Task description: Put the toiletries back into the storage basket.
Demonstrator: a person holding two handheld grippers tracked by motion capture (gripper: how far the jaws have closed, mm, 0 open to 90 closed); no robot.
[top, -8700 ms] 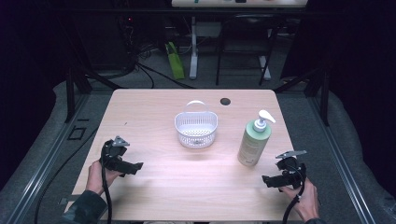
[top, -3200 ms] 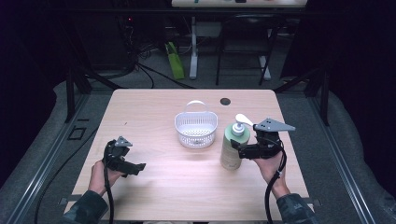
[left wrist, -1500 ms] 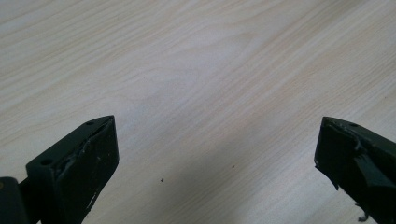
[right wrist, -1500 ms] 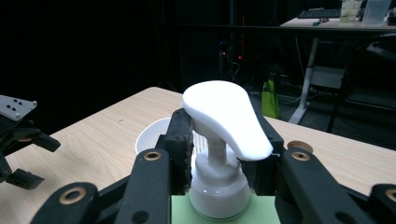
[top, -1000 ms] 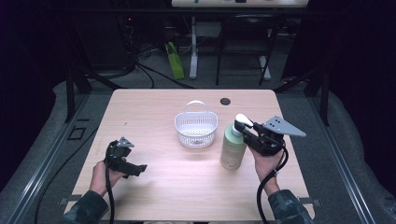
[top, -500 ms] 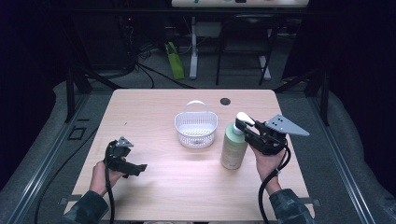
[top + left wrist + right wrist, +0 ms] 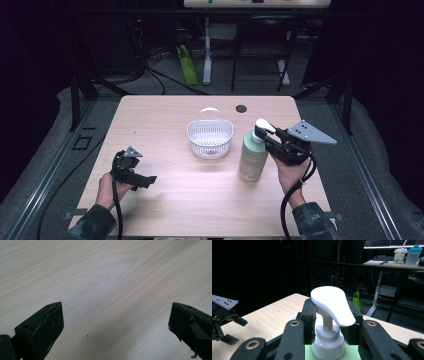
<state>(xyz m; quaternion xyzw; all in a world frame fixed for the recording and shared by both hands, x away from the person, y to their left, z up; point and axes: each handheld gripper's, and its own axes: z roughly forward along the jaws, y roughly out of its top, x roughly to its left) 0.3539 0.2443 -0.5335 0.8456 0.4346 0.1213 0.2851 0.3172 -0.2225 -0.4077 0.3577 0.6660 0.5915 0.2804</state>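
Right gripper (image 7: 266,141) stands inside the table's (image 7: 165,112) right edge, pinching the white collar of an upright pale-green pump bottle (image 7: 253,159). White basket (image 7: 210,138) sits near its left. Left gripper (image 7: 116,327) spread over bare wood.

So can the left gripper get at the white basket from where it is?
Probably yes: the left gripper has open jaws, and only bare table lies between it and the white basket.

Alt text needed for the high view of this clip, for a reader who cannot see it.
The right gripper is shut on the neck of a green pump bottle standing upright on a wooden table, just right of a white basket. The left gripper sits open near the table's front left, holding nothing.
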